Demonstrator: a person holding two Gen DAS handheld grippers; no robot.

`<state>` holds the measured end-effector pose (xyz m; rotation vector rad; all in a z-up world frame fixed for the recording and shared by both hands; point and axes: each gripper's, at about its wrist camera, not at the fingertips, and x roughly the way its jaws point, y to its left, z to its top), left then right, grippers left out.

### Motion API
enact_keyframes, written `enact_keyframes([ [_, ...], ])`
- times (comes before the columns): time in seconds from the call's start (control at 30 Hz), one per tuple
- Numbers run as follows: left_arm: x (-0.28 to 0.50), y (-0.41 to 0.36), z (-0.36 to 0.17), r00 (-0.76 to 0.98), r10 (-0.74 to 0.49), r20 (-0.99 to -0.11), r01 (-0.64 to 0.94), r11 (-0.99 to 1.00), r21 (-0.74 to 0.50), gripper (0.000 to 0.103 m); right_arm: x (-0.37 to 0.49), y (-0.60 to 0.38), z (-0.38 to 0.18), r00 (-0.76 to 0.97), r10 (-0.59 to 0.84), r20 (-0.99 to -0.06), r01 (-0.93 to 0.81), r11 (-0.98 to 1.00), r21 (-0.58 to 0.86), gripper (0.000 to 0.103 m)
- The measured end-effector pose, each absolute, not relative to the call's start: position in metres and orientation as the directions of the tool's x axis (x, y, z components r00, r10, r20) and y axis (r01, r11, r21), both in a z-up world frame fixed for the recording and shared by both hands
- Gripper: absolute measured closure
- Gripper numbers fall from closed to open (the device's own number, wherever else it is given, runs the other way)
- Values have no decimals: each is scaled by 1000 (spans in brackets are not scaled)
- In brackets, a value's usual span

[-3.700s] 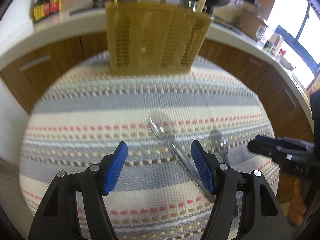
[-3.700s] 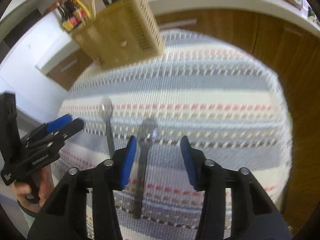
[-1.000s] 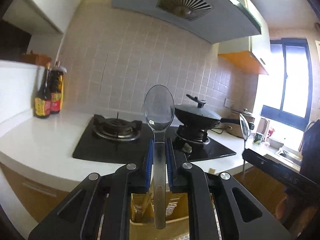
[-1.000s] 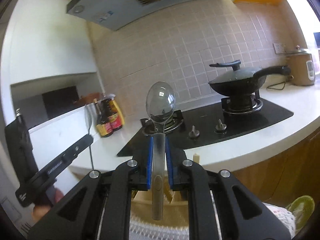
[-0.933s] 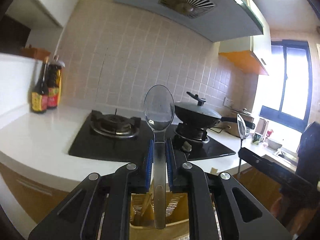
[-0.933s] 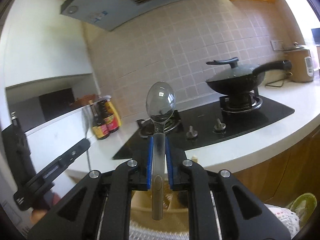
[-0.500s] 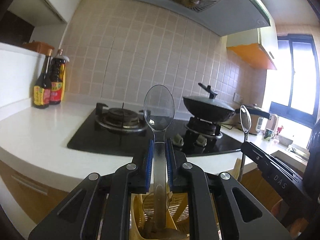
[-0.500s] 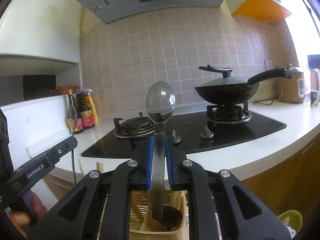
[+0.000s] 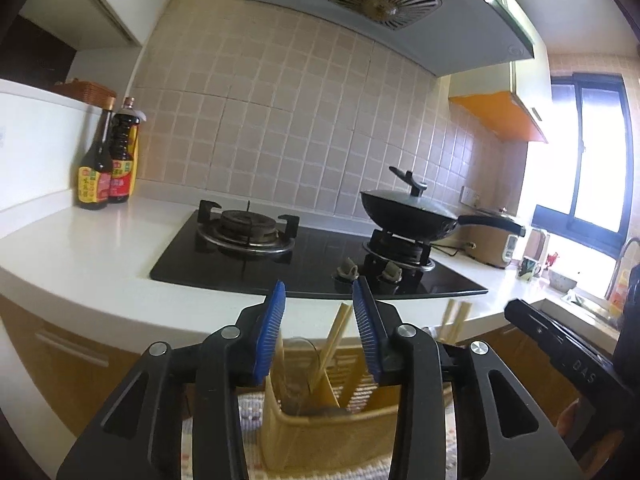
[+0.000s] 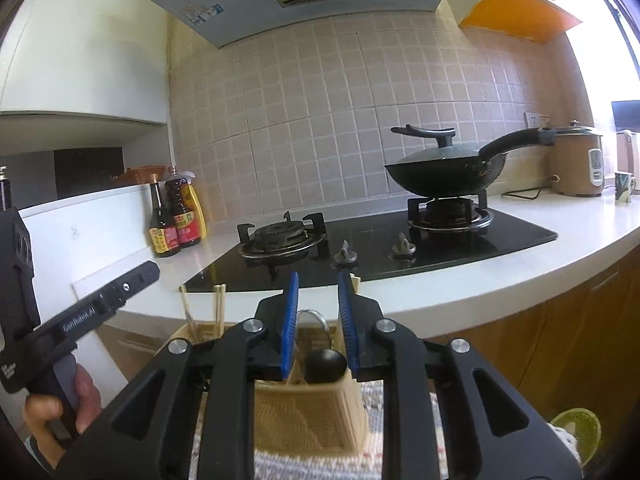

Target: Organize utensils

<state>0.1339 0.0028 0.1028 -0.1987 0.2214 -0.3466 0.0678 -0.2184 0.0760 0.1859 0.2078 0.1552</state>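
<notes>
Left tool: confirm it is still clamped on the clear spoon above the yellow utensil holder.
Not clamped. The left wrist view shows the left tool with its jaws just opened and its blue pads apart; the clear spoon stands bowl-up, below them, in the yellow utensil holder. The tool does sit above the holder.

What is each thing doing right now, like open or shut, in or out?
left gripper: open, jaws just opened, holding nothing.
right gripper: open, jaws just opened, holding nothing.
spoon: dropped into the holder.
utensil holder: upright on the cloth, chopsticks inside.
wok: lid on, on the burner.
left burner: bare, no flame seen.
</notes>
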Motion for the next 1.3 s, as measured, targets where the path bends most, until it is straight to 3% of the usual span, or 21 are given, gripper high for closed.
enact_keyframes([
  [0.13,100,10,107,915,-361,-179,315,918,-241,55,36,-219,75,958,189,-217,-146,969,200,73],
  [0.37,41,17,98,919,-346,-190,296,922,-250,38,-17,-201,58,957,139,-255,-113,987,114,66],
  [0.43,24,18,89,920,-336,-200,281,924,-258,37,-27,-200,51,958,134,-255,-109,988,110,43],
  [0.6,-1,11,64,946,-237,-220,188,957,-221,28,-42,-196,31,956,129,-265,-105,989,102,36],
  [0.73,-9,-2,37,968,-116,-221,78,982,-174,24,-47,-196,12,968,70,-241,-50,995,88,15],
  [0.9,-11,-21,13,983,23,-185,-33,998,-50,20,-42,-199,-11,969,-2,-249,19,998,65,12],
  [1.3,-7,-27,0,978,3,-208,-8,1000,-23,8,-28,-197,-20,949,26,-313,-9,999,53,12],
])
